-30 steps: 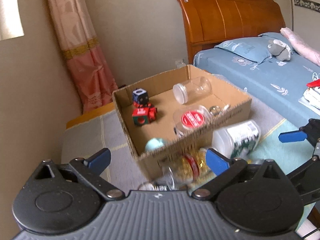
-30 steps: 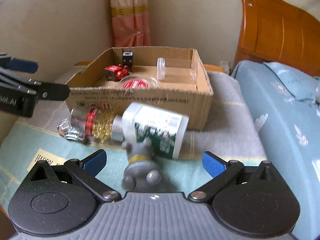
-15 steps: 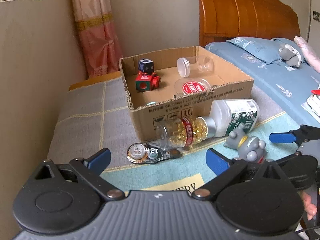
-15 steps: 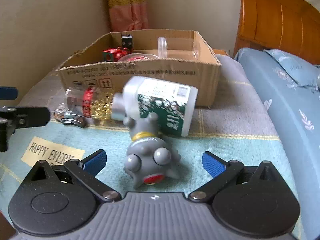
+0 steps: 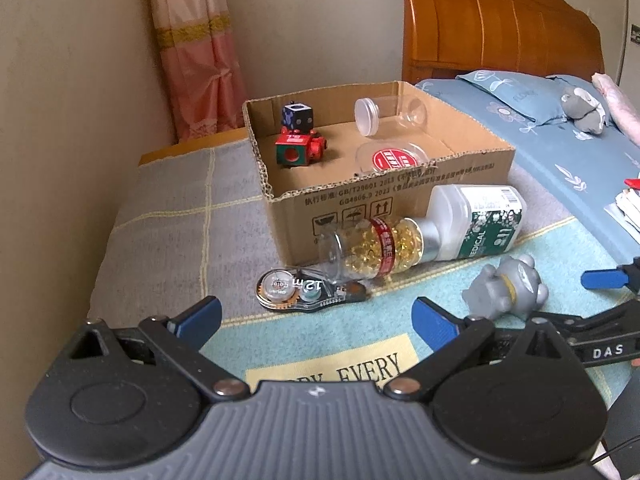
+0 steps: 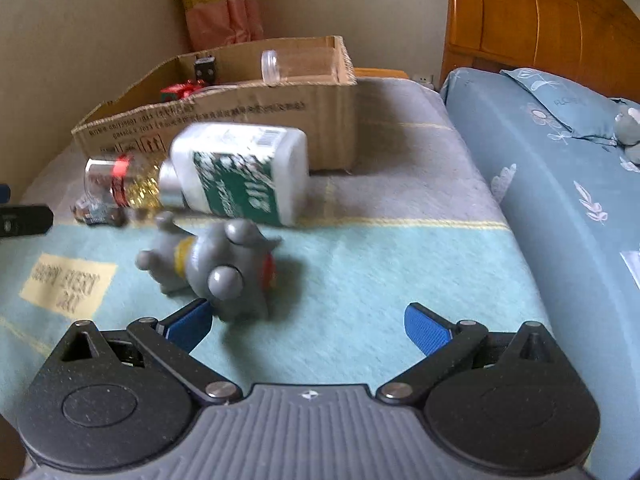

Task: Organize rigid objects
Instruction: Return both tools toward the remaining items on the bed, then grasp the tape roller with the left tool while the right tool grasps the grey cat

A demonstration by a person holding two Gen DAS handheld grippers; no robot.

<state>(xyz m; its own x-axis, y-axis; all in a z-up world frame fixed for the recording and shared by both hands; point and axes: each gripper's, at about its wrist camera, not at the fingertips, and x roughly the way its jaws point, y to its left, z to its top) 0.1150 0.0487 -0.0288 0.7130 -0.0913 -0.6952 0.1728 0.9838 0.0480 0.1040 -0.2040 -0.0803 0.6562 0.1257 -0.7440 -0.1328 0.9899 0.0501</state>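
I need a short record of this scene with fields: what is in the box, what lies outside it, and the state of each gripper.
container: cardboard box, open top
inside box: red cube toy, dark blue cube, clear jar on its side, red-lidded round tub
outside, on blanket: capsule bottle, white bottle with green label, correction tape, grey figurine
left gripper: open, holds nothing
right gripper: open, near the figurine, not gripping it

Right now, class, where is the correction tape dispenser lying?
In the left wrist view, the correction tape dispenser lies flat on the blanket, outside the cardboard box, touching the capsule bottle.
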